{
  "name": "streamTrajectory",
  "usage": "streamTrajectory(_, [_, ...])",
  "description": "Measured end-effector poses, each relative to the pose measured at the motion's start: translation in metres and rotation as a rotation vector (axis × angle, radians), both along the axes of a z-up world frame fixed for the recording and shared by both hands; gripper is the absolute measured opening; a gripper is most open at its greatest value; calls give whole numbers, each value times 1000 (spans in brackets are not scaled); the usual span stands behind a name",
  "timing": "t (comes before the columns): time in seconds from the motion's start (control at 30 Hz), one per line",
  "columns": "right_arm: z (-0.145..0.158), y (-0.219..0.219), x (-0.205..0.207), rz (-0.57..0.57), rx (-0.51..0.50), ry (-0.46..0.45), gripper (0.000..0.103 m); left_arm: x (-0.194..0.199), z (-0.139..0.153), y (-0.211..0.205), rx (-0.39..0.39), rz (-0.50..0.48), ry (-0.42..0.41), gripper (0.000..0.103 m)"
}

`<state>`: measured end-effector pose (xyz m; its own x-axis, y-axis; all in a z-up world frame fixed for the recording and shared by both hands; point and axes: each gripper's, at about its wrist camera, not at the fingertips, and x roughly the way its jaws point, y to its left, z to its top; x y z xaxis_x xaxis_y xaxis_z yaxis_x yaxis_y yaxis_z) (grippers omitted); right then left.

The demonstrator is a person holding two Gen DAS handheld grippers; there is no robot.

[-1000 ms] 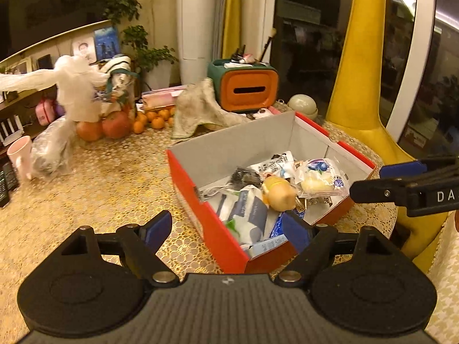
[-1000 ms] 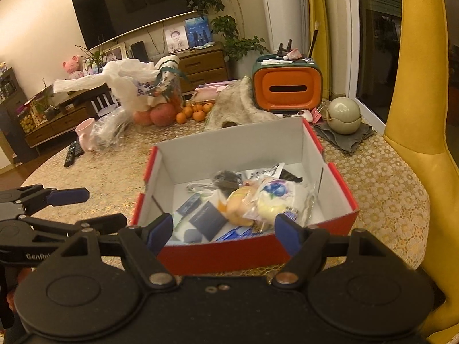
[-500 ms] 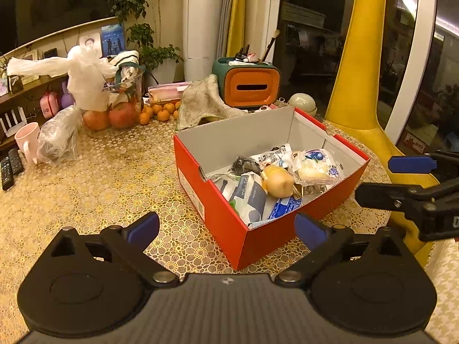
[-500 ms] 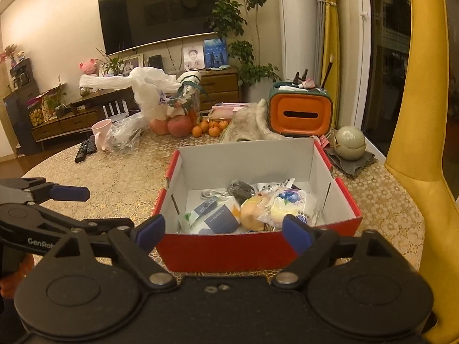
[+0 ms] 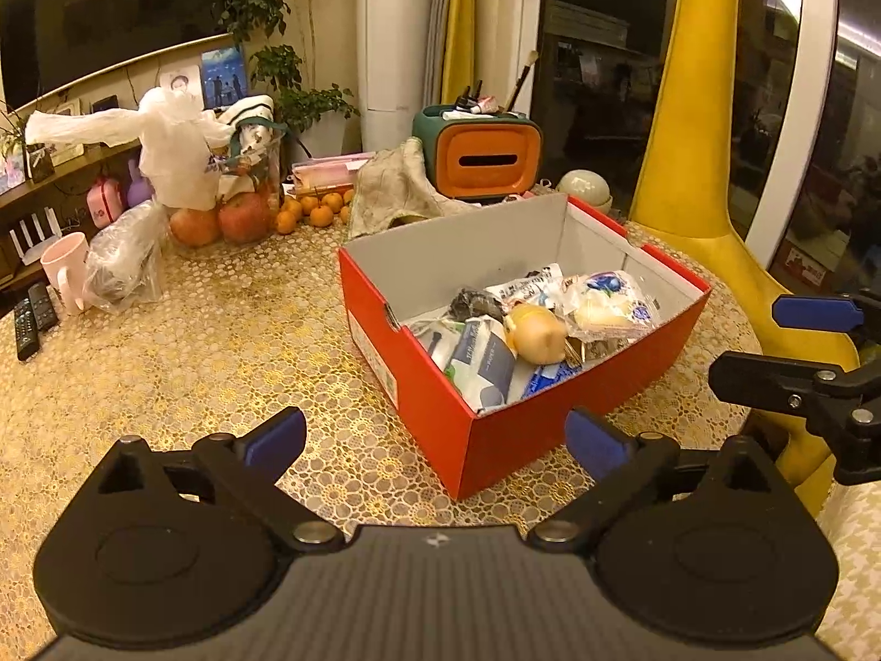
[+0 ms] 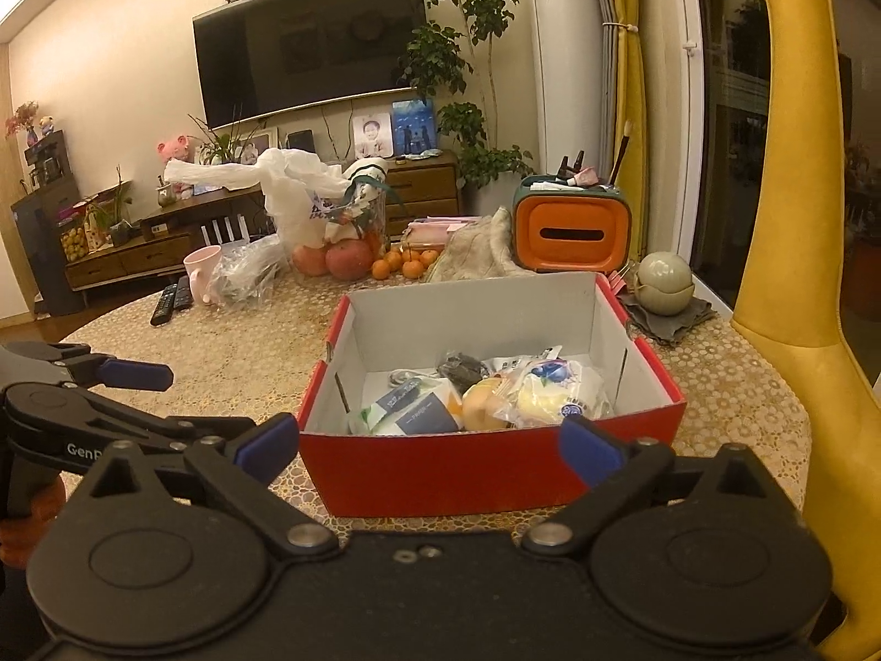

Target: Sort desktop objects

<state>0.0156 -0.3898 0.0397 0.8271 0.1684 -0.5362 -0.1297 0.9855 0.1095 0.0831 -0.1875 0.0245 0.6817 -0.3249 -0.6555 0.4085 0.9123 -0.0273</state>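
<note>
You see the open red box (image 6: pixel 490 473) with grey inner walls standing on the gold patterned table (image 6: pixel 231 352), packed with a yellow round toy (image 5: pixel 537 333), wrapped snacks (image 5: pixel 608 305) and dark-labelled packets (image 5: pixel 484 358).

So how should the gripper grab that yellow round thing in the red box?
Probably from above, pinching the yellow round thing across its fat middle. It lies on top of the pile in the red box, with its upper side bare, while packets crowd it left and right and the box walls block a sideways reach. The right gripper, its jaws opening with nothing between them, faces the box's front.
</note>
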Motion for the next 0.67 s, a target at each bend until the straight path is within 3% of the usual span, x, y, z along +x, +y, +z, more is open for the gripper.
streamTrajectory(0.67, [-19, -4, -4, -65, 45, 55, 102, -5, -10, 2, 21, -14, 18, 101])
